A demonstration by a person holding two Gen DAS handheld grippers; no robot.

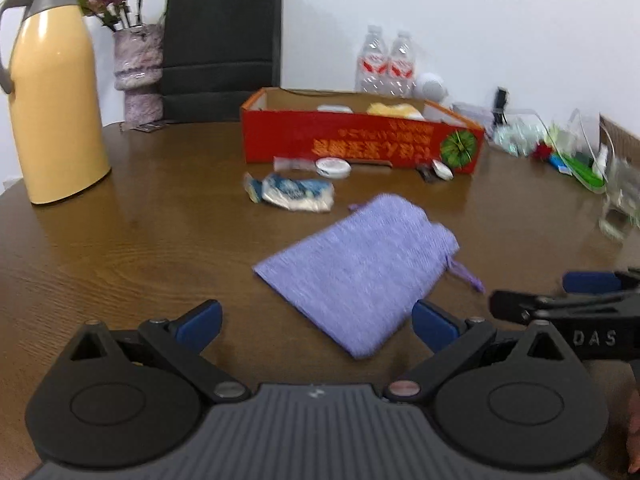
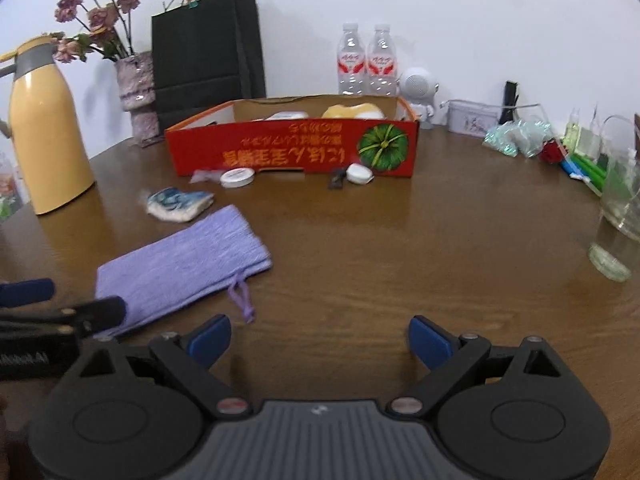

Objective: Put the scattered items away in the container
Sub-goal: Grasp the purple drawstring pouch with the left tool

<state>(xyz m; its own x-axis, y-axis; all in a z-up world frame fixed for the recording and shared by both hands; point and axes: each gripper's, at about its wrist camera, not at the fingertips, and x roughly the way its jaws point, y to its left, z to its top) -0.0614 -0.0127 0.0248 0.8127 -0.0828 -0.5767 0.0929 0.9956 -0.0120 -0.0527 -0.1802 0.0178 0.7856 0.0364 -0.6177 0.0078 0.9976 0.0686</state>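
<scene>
A red cardboard box [image 1: 360, 146] [image 2: 292, 152] stands at the back of the brown table, with a yellow item and a white item inside. A purple drawstring pouch [image 1: 360, 268] [image 2: 180, 268] lies flat in front of my left gripper [image 1: 318, 326], which is open and empty. A blue-white packet [image 1: 292, 192] [image 2: 178, 202], a round white tin [image 1: 333, 167] [image 2: 237, 177], a small white case [image 1: 442, 170] [image 2: 359, 173] and a dark clip [image 2: 337, 180] lie by the box front. My right gripper [image 2: 320, 342] is open and empty over bare table.
A yellow thermos jug [image 1: 56, 96] [image 2: 44, 128], a vase of flowers [image 2: 136, 92] and a black paper bag [image 2: 208, 48] stand at the back left. Two water bottles [image 2: 366, 60] stand behind the box. A glass [image 2: 618, 224] and clutter sit at the right.
</scene>
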